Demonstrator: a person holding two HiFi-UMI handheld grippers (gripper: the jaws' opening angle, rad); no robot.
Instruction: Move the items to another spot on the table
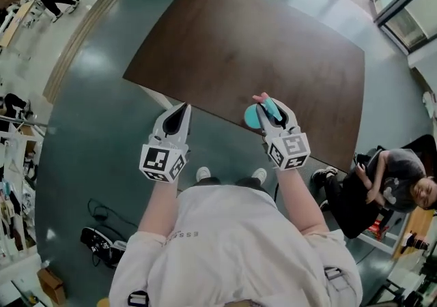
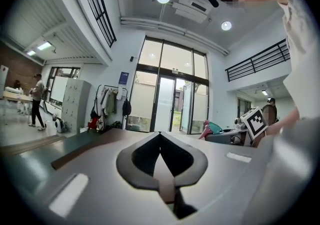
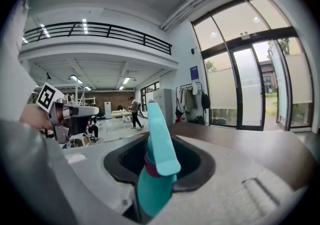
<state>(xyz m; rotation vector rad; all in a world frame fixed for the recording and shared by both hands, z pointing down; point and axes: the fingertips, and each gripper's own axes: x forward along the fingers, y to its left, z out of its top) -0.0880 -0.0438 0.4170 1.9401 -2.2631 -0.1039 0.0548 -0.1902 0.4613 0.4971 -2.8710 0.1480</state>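
The teal item (image 3: pixel 159 149) with a pink band is up in the air, clamped in the right gripper (image 1: pixel 268 109) by the near edge of the brown table (image 1: pixel 259 46) — so it's picked up, not set down yet. The left gripper (image 1: pixel 181 109) is closed on nothing. No readable labels — just square markers.

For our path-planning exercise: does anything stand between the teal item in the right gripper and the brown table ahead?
Nothing visible does. The right gripper is shut on the teal item at the near edge of the table, whose top shows nothing. The left gripper hangs aside.
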